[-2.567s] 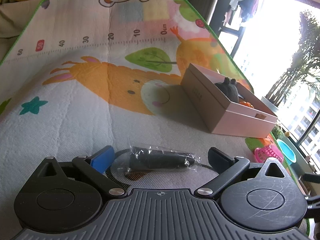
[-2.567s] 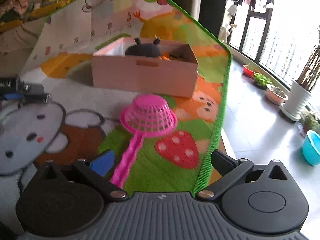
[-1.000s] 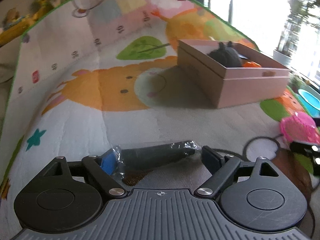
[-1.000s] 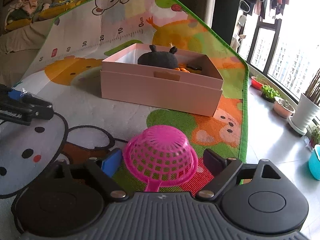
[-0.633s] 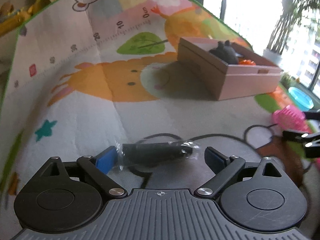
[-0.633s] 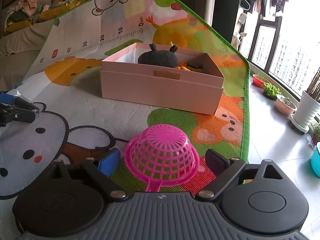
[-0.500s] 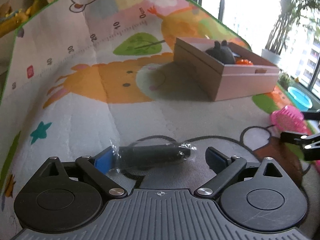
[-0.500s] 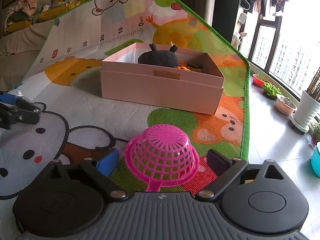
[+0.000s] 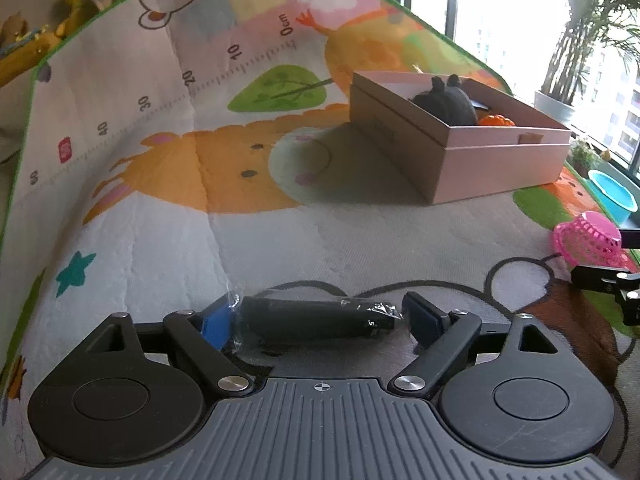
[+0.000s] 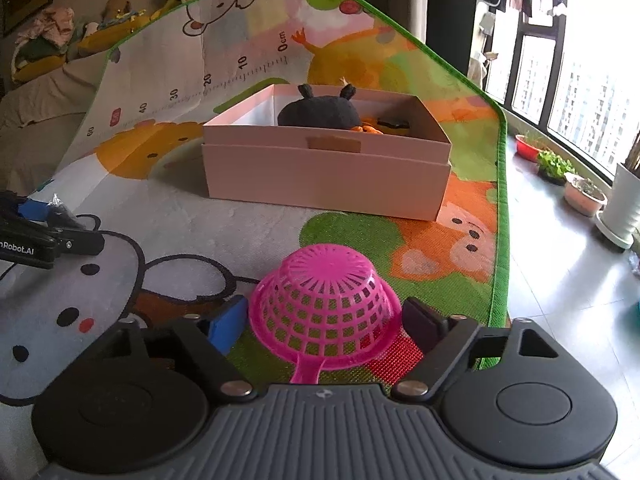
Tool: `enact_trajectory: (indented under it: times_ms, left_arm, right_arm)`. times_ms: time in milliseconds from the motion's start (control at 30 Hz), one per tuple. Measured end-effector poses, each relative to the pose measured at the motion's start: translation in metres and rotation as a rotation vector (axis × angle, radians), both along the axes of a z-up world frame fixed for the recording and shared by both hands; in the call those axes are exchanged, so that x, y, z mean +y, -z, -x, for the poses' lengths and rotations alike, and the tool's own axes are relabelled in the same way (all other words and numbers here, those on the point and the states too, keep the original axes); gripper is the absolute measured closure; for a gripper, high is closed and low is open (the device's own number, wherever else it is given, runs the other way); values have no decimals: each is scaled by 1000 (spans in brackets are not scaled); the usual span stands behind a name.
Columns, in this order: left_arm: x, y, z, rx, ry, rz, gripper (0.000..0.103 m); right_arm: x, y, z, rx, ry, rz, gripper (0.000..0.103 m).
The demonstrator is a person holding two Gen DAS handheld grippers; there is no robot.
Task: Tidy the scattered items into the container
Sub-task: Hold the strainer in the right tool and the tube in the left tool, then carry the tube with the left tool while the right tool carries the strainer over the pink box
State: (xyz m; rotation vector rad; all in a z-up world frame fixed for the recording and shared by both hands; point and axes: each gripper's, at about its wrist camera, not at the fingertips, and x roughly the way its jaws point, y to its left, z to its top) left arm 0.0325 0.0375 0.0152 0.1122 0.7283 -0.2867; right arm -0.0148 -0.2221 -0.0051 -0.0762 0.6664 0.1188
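Now L tool (image 9: 318, 316) brackets wrapped cylinder (image 9: 316, 317).

The left tool (image 9: 318, 316) sits low over a cartoon-printed play mat (image 9: 160, 216). Between its two fingers lies a dark cylindrical item sealed in a clear plastic bag (image 9: 316, 316), set crosswise. The blue-padded left finger (image 9: 216, 326) touches the bag's crinkled end; the dark right finger (image 9: 420, 314) stands just beside the other end, and contact there cannot be confirmed. Farther off, right of centre, a pink cardboard box (image 9: 496, 168) rests on the mat. It holds a dark plush toy (image 9: 446, 98) with two small ears and an orange object (image 9: 496, 120) beside it. At the right edge, a pink mesh strainer (image 9: 586, 238) lies upside down on the mat, with part of the right tool (image 9: 608, 278) next to it.
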Motion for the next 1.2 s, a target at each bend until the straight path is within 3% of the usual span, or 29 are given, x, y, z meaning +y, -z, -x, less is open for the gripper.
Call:
enact_trajectory:
  times_ms: [233, 700, 967, 1200]
  left_arm:
    - [-17, -13, 24, -16, 60, 16, 13]
    - [-73, -58, 58, -144, 214, 29, 13]
    - [-96, -82, 25, -219, 266, 27, 13]
    - [-120, -86, -44, -231, 288, 55, 13]
  right_arm:
    - [-1, -7, 8, 3, 0, -9, 20]
    - [-25, -69, 50, -189, 6, 2, 20]
    - [-46, -99, 33, -263, 29, 6, 20]
    - [-63, -117, -35, -276, 29, -23, 20]
